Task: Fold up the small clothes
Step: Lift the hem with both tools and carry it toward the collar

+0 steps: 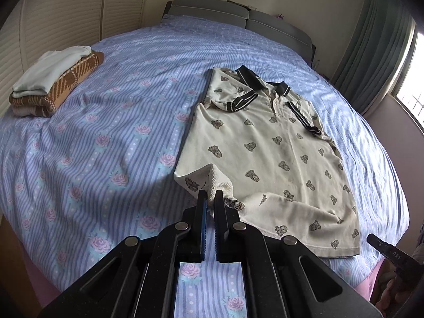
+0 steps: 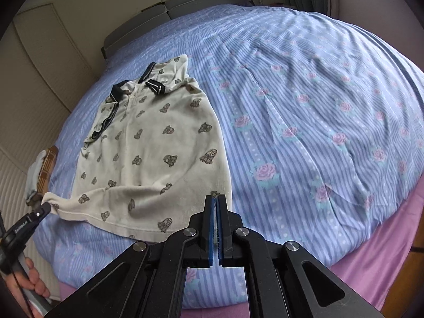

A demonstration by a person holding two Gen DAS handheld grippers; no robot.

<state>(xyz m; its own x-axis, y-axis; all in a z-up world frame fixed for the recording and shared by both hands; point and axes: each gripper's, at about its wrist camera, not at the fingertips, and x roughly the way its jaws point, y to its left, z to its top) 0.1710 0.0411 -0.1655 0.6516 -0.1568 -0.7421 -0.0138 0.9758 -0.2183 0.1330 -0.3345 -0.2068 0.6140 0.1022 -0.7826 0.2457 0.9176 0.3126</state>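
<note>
A cream polo shirt (image 1: 267,148) with small brown prints and a dark collar lies face up on the bed, sleeves folded in over the chest. My left gripper (image 1: 210,194) is shut on the shirt's bottom-left hem corner and lifts it slightly. In the right wrist view the shirt (image 2: 148,148) spreads to the left. My right gripper (image 2: 215,198) is shut at the shirt's bottom-right hem corner; the fabric between the pads is barely visible. The left gripper (image 2: 46,208) shows there pinching the other corner.
The bed has a blue striped sheet (image 1: 106,132) with pink roses. A stack of folded clothes (image 1: 53,79), white on brown plaid, sits at the far left. A grey headboard (image 1: 238,16) is at the back, a window (image 1: 413,79) to the right.
</note>
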